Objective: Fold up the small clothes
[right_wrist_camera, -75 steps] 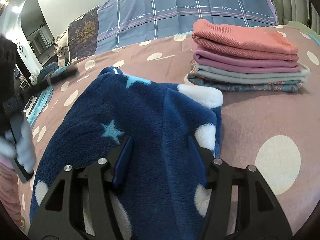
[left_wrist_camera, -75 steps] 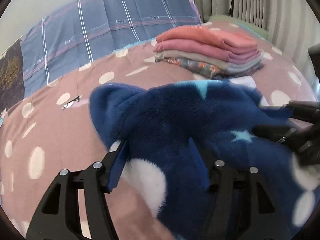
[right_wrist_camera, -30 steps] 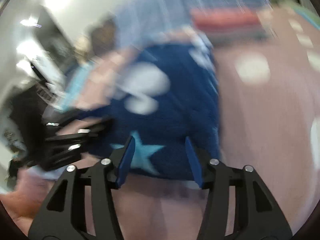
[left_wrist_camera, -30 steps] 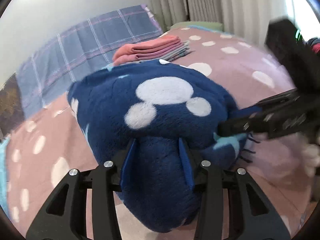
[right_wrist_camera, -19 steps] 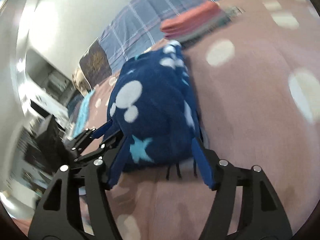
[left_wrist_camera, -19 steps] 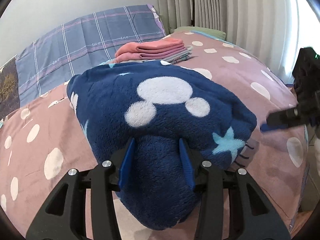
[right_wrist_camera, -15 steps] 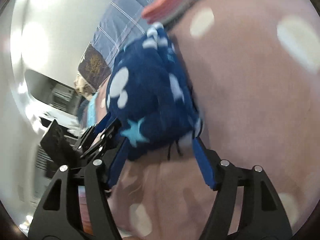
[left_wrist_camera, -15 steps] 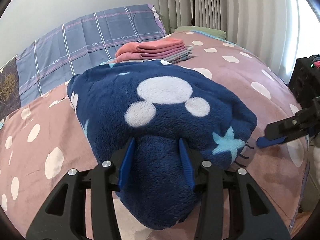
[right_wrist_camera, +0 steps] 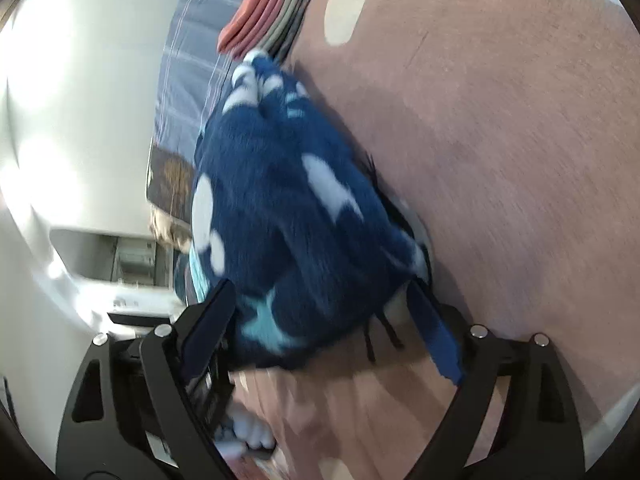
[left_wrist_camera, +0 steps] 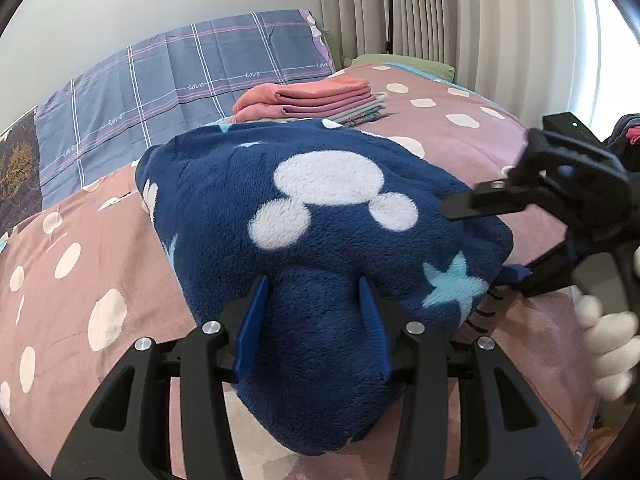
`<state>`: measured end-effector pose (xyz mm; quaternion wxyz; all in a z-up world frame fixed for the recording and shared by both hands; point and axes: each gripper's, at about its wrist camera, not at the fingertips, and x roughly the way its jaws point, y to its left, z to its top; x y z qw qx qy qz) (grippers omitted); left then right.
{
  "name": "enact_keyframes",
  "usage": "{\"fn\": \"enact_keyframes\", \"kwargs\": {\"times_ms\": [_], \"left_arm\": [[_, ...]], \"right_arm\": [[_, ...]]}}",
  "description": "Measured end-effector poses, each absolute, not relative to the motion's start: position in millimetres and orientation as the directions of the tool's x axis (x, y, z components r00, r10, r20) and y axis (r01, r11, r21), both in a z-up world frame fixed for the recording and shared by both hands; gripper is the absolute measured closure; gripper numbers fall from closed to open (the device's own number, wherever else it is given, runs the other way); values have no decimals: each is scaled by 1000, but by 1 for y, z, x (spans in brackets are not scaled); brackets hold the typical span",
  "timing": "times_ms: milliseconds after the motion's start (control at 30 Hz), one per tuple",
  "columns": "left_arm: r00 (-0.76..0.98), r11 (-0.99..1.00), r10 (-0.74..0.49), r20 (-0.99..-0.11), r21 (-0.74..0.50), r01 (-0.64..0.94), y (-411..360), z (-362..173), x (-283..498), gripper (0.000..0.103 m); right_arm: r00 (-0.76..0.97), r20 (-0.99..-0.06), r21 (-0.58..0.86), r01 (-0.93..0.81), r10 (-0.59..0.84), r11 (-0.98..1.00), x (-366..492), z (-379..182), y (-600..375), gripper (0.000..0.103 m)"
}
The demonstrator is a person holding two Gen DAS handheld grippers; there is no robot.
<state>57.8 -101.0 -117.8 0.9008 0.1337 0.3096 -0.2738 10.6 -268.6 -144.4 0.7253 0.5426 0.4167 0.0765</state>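
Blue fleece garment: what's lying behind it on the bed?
Behind the blue fleece garment sits a stack of folded clothes, coral piece on top, with a plaid pillow beyond. The fleece hides the stack's near lower edge.

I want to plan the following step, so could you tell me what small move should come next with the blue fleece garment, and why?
Probably open the left gripper: it pinches the near end of the folded blue fleece garment, which already lies on the pink dotted bedspread. The right gripper has just been opening, its jaws wide around the garment's corner.
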Motion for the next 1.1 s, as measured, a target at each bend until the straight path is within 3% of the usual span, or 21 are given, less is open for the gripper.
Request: {"fn": "enact_keyframes", "kwargs": {"times_ms": [167,333,633,733,800,833,900,933,1000,1100], "left_arm": [[660,814,-416,-626,67,577,-101,-119,57,54],[651,809,-430,-625,54,586,-101,-119,58,50],[642,805,-453,-618,25,593,-99,-119,59,44],[606,793,-514,-607,-69,605,-90,-113,65,40],[558,777,-594,-580,-233,585,-73,-101,75,39],[534,749,-656,-533,-377,545,-55,-93,85,39],[556,712,-699,-450,-514,479,-28,-84,100,37],[591,714,-688,-421,-539,448,-15,-78,113,35],[648,773,-620,-442,-487,408,-6,-74,136,32],[619,822,-564,-546,-442,359,-6,-91,195,24]], "right_arm": [[667,-601,776,355,441,521,23,-136,-243,2],[655,-556,829,392,512,399,14,-142,-239,2],[692,-602,780,402,398,480,51,-140,-226,2],[696,-590,785,377,408,491,43,-142,-230,11],[698,-573,799,358,430,484,39,-145,-234,16],[696,-568,803,349,440,483,39,-146,-236,17],[692,-561,807,335,454,487,38,-148,-239,18],[691,-558,809,328,459,488,37,-148,-239,18],[692,-554,809,317,463,495,42,-150,-241,19],[694,-554,806,309,460,504,37,-150,-240,18]]}}
